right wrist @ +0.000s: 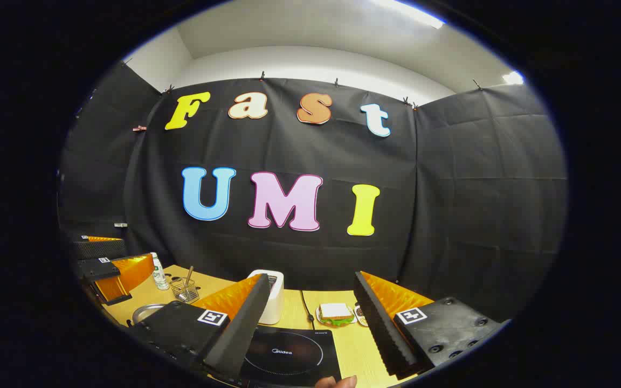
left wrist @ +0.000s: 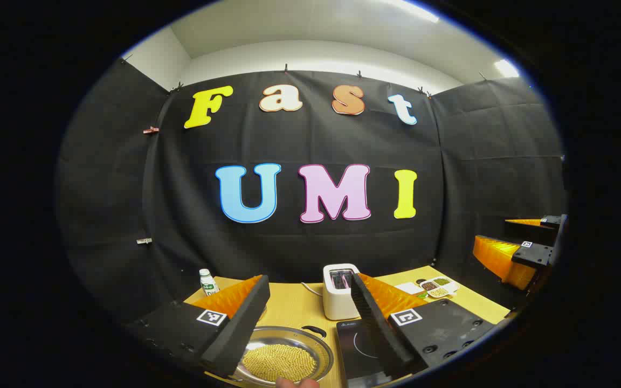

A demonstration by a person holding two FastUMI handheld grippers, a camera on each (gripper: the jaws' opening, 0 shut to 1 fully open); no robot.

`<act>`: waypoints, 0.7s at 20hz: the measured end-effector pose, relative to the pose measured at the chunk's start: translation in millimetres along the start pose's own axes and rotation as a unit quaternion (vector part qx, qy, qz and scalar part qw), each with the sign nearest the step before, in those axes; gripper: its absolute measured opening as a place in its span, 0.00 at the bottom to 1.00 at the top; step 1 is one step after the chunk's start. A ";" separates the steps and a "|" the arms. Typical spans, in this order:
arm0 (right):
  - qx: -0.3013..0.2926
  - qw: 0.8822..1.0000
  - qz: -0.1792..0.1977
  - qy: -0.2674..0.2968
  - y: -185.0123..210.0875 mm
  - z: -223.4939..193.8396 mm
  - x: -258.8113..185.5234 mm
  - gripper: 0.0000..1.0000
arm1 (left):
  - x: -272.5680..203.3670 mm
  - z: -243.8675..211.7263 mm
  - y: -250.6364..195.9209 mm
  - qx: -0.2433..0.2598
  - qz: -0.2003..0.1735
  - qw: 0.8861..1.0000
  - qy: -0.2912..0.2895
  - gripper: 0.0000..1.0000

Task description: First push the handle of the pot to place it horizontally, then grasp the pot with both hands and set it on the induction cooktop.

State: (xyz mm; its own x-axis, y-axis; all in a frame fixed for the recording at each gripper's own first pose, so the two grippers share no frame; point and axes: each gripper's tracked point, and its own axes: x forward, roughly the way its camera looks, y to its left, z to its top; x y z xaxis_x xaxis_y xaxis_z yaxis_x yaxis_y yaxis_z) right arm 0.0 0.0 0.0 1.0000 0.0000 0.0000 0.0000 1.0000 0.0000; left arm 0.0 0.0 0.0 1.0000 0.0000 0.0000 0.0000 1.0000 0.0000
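Hovering above a pale wood-grain surface [left wrist: 299, 307] with both tools released and nothing gripped: the left hand-held gripper [left wrist: 306, 318] spread wide over the pot [left wrist: 283, 355], the right hand-held gripper [right wrist: 310, 323] spread equally wide over the induction cooktop [right wrist: 289, 355]. Judging the task as barely begun: the pot sitting just beside the cooktop, to its left in the left gripper view, not on it, and neither tool touching it. Showing as a shallow, round, shiny metal vessel, heaped with small yellowish beads or grains, with a short dark looped handle [left wrist: 313, 330] at the far rim, pointing towards the white toaster [left wrist: 339, 293]; whether that handle is already lying level, impossible to tell from here. Leaving, by this reading, the push on the handle, the two-sided grasp and the lift across. Looking flat, glossy and black, the cooktop bearing a thin ring marking. Standing nearby: a boxy smooth toaster, a small bottle [left wrist: 208, 282], a divided dish of grains [left wrist: 439, 286], a sandwich on a plate [right wrist: 335, 313], a wire basket [right wrist: 184, 290].
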 end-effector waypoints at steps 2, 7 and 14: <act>-0.002 1.000 0.000 0.000 1.6 -0.5 0.3 0.98 | 0.1 0.3 -0.1 0.001 0.000 1.000 -0.001 0.94; -0.004 1.000 0.000 0.000 1.7 -0.8 -2.0 0.98 | -1.8 -0.6 0.9 -0.001 -0.001 1.000 -0.001 0.94; -0.004 1.000 -0.002 -0.002 1.4 1.4 -4.8 0.98 | -4.6 -1.4 0.8 0.000 0.000 1.000 0.000 0.94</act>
State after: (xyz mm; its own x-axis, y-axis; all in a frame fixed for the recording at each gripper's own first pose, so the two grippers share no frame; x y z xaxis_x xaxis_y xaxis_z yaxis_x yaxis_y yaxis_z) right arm -4.8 1.4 1.4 1.0000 -0.0045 0.0049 0.0045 1.0000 -0.0085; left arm -4.6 0.8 -1.4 1.0000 -0.0006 0.0003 0.0006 1.0000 0.0003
